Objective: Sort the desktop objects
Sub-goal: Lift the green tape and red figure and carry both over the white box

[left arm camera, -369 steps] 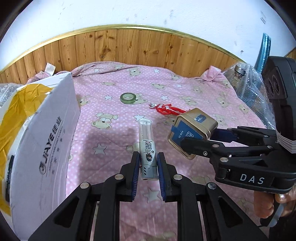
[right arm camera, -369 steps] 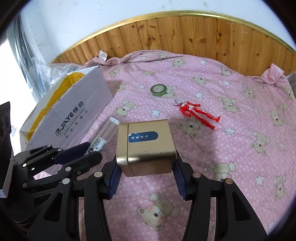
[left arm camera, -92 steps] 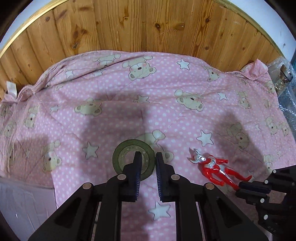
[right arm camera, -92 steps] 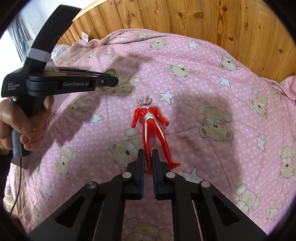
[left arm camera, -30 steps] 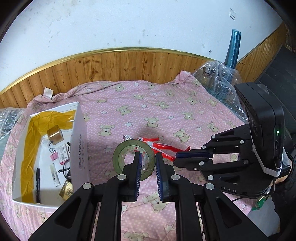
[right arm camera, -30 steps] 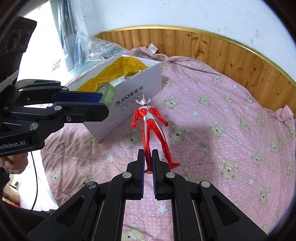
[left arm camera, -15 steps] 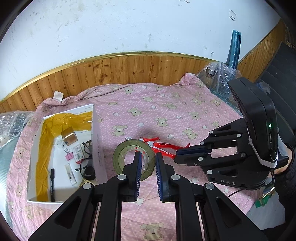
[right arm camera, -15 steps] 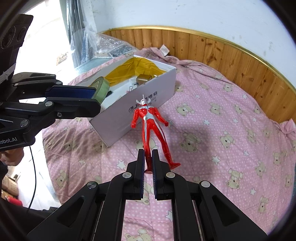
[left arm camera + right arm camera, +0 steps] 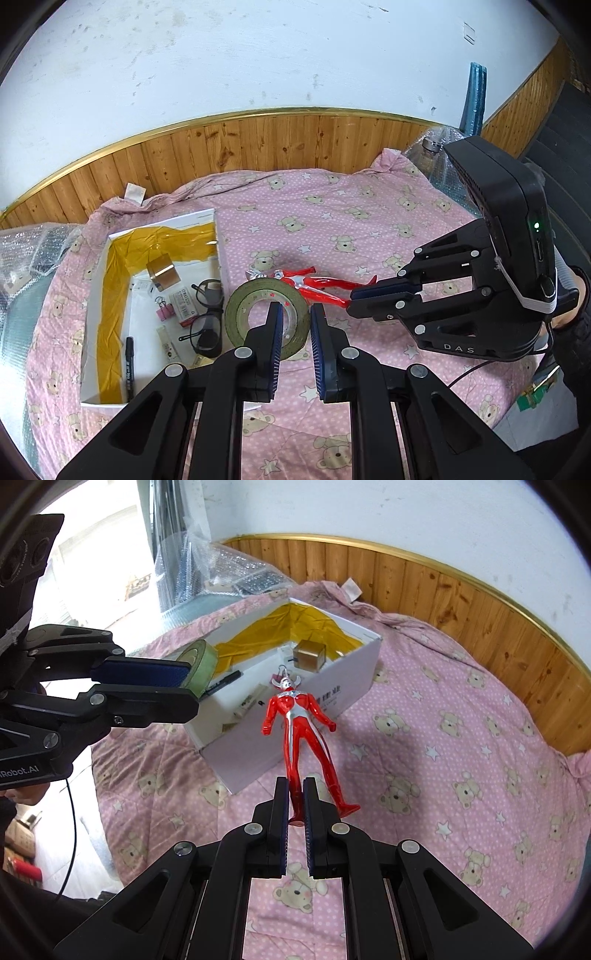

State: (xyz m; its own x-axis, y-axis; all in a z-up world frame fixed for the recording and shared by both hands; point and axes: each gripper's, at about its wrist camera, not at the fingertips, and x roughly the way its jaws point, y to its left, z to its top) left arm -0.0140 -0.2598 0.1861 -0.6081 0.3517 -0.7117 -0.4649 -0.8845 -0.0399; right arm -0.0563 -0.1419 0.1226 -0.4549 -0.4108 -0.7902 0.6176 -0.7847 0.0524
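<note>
My left gripper (image 9: 296, 314) is shut on a green tape roll (image 9: 243, 308), held in the air just right of the white cardboard box (image 9: 110, 240). My right gripper (image 9: 295, 790) is shut on one leg of a red and silver toy figure (image 9: 295, 716), also held up, head pointing at the box (image 9: 347, 686). In the right wrist view the left gripper (image 9: 184, 681) with the tape roll (image 9: 197, 661) hangs over the box's near left corner. In the left wrist view the toy figure (image 9: 314, 284) shows behind the tape, held by the right gripper (image 9: 354, 295).
The box holds a gold tin (image 9: 162, 271), black glasses (image 9: 207, 317), a pink binder clip (image 9: 164, 312), a black pen (image 9: 128, 363) and small cartons. It sits on a pink bear-print cloth (image 9: 351, 229). Wood panelling (image 9: 258, 144) runs behind; bubble wrap (image 9: 221, 572) lies beyond the box.
Both grippers, still holding the tape roll and the toy figure, have moved closer to the box. The box interior now shows more fully in both views.
</note>
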